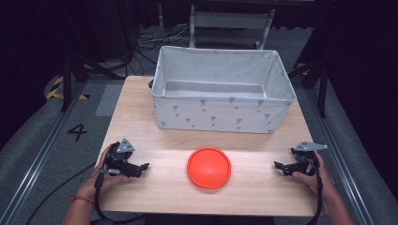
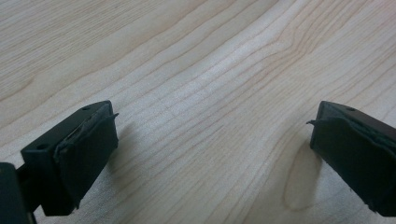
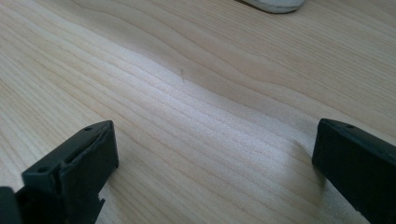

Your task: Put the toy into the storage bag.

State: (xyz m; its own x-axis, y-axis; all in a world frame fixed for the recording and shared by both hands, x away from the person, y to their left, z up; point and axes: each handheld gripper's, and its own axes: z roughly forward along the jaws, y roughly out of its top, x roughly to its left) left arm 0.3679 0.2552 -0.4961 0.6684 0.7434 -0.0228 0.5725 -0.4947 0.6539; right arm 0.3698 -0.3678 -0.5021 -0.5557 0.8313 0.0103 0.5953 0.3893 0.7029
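An orange round plate (image 1: 209,167) lies flat on the wooden table (image 1: 141,108), near its front edge at the middle. Behind it stands a white fabric bin (image 1: 220,115) with a small grey print, its inside bare. My left gripper (image 1: 143,167) rests low on the table left of the plate, open, jaws pointing toward it. In the left gripper view its gripper (image 2: 212,154) has only bare wood between the jaws. My right gripper (image 1: 279,166) sits right of the plate, open, jaws pointing left. The right gripper view shows the same gripper (image 3: 215,163) over bare wood.
A white curved edge (image 3: 273,4) shows at the top of the right gripper view. Beyond the table are a grey floor (image 1: 75,140) marked with the number 4, cables, black stand legs (image 1: 65,79) and a white frame (image 1: 230,21) at the back.
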